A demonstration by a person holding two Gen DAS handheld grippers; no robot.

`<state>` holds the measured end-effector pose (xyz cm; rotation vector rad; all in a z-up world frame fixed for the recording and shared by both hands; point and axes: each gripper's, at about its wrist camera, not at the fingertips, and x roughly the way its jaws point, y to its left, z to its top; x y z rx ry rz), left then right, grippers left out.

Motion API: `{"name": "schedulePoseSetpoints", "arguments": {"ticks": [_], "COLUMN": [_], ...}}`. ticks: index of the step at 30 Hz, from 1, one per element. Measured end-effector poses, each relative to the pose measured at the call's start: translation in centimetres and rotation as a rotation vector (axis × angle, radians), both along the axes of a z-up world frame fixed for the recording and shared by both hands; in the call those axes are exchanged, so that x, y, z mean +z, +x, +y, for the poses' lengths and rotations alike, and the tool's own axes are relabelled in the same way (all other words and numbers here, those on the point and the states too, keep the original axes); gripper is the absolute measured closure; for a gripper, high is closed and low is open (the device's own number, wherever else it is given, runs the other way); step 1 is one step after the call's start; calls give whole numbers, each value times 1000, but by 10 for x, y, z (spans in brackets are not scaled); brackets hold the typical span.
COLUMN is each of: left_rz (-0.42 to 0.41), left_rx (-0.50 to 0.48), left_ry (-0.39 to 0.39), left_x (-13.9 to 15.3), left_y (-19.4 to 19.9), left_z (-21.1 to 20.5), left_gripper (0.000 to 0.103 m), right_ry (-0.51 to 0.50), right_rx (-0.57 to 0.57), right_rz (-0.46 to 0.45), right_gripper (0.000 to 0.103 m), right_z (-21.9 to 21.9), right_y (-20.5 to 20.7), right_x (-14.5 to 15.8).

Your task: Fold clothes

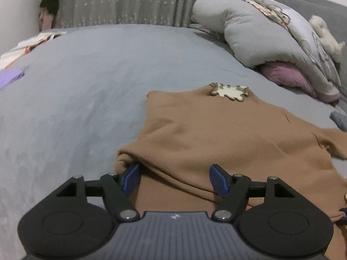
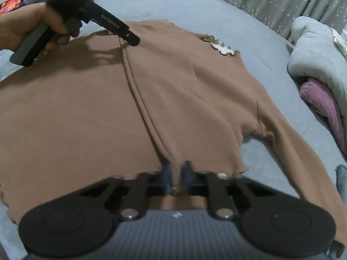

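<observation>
the left hand-held gripper [image 1: 174, 178] hangs low over the near edge of a brown top [image 1: 216, 134], its blue pads spread wide; cloth lies between and under them, and the left pad sits at a bunched fold at the garment's corner without any squeeze showing. the right hand-held gripper [image 2: 176, 176] has its blue fingers drawn almost together at the hem of the same top, right where a folded edge runs down the middle of the garment; a small nub of cloth shows pinched between them, though this part of the view is blurred. in the right wrist view the person's left hand [image 2: 51, 27] grips the other tool's handle above the far left part of the top.

the brown top is spread on a grey bed [image 1: 82, 82], one side folded over onto the body, a long sleeve trailing off to the right, and a cream frilled collar [image 1: 229, 92] at the far end.

beside the garment on the right is a heap of grey quilted bedding [image 1: 256, 36] with a pink cloth [image 1: 288, 77] tucked beneath it, near the sleeve but apart from it. on the far left of the bed lie some papers [image 1: 32, 43] and a purple cloth [image 1: 10, 77], well away. a grey starred curtain [image 1: 134, 0] hangs behind the bed.
</observation>
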<state>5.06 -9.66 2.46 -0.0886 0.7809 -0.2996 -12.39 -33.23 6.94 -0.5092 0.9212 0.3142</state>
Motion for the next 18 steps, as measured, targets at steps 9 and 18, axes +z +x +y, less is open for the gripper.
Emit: {"name": "schedulePoseSetpoints", "arguments": {"ticks": [9,18], "left_rz": [36,51], "left_rx": [17,33], "left_ry": [-51,-70], "left_x": [0,5], "left_y": [1,0], "left_z": [13,21], "left_gripper": [34,34], "right_ry": [111,316], "right_rx": [77,31], "right_rz": [43,65], "right_gripper": [98,32], "right_z": [-4,-42], "right_y": [-21,-10], "right_x": [20,15]}}
